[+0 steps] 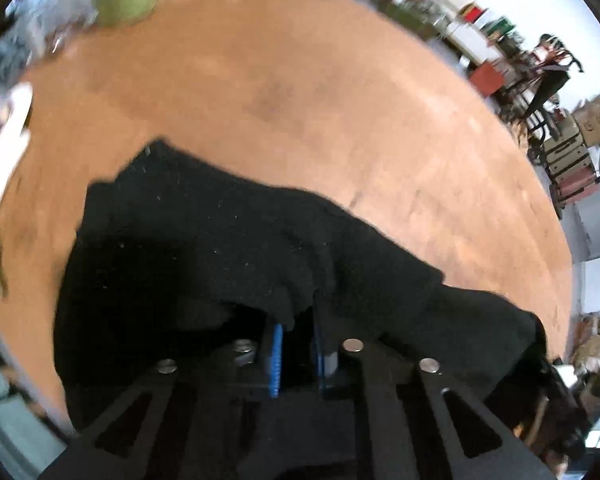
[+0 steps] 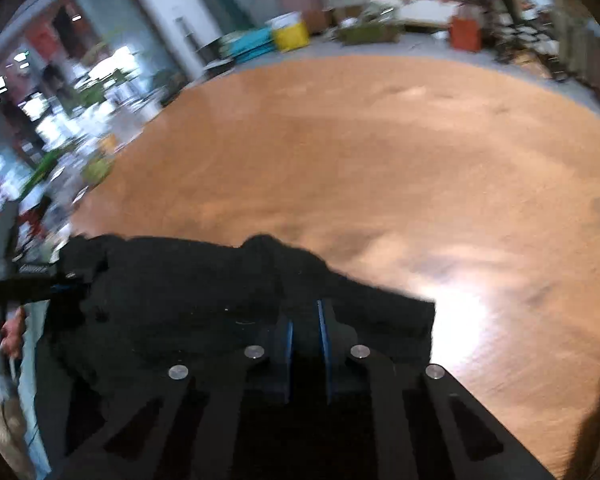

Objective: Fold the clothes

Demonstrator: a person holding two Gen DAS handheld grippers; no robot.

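- Left wrist view: your left gripper (image 1: 300, 330) has its jaws drawn together on a fold of the black garment (image 1: 220, 248), which drapes over the fingertips and spreads leftward on the orange table (image 1: 319, 92).
  - Risk: the pinch looks shallow, so a quick pull may slip the fabric loose; motion blur hides how many layers you hold.
  - Room: bare table lies ahead and to the right; green and white clutter (image 1: 128, 4) sits at the far left edge.
- Right wrist view: your right gripper (image 2: 304, 320) is likewise clamped on the garment (image 2: 172, 292), near its right edge.
  - Risk: uneven pulls between your hands would skew the fold.
  - Room: open table ahead and right; your left gripper (image 2: 66, 278) is near the garment's left end, so keep clear.
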